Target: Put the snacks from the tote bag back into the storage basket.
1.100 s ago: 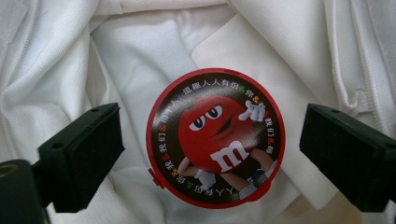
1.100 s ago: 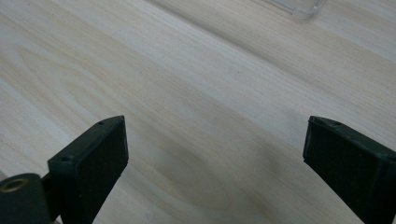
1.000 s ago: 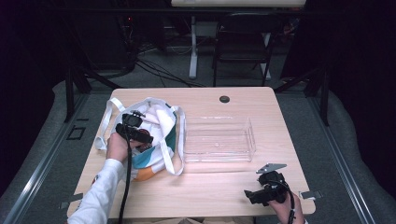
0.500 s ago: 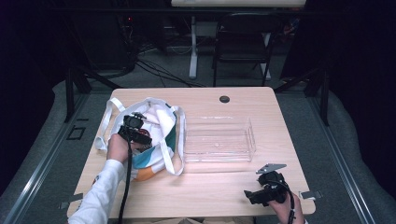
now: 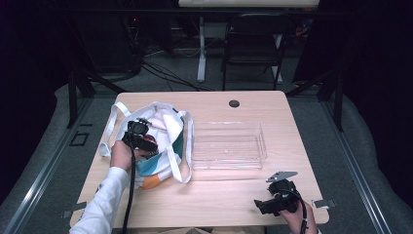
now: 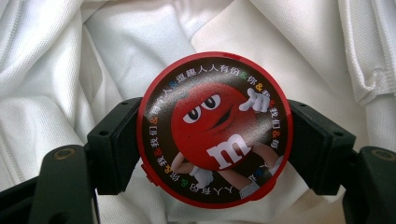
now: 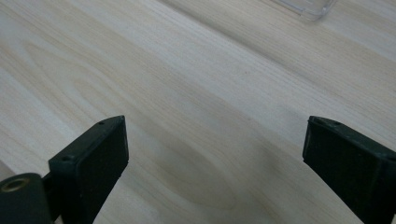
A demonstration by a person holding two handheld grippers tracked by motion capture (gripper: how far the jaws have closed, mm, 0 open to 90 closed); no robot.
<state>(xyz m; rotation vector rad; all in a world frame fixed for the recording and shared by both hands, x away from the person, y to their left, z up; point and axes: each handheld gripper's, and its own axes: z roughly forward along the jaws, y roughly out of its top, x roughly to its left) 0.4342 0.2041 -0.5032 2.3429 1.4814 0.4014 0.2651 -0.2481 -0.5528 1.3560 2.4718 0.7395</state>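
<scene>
A round red tin (image 6: 215, 128), its lid printed with a red cartoon candy figure, sits between the black jaws of my left gripper (image 6: 215, 144), which is shut on its sides. White fabric of the tote bag (image 6: 70, 70) lies all around it. From above, the left gripper (image 5: 143, 141) reaches into the mouth of the white, teal and orange tote bag (image 5: 165, 151) at the table's left. My right gripper (image 5: 260, 207) rests near the front right edge. Its jaws stand wide open over bare wood (image 7: 219, 154), with nothing between them.
A clear plastic tray (image 5: 228, 146) stands in the middle of the wooden table (image 5: 219, 195), right of the bag; its corner (image 7: 308, 9) shows beyond the right gripper. A cable hole (image 5: 234, 103) sits near the far edge. A dark chair (image 5: 253, 44) stands behind the table.
</scene>
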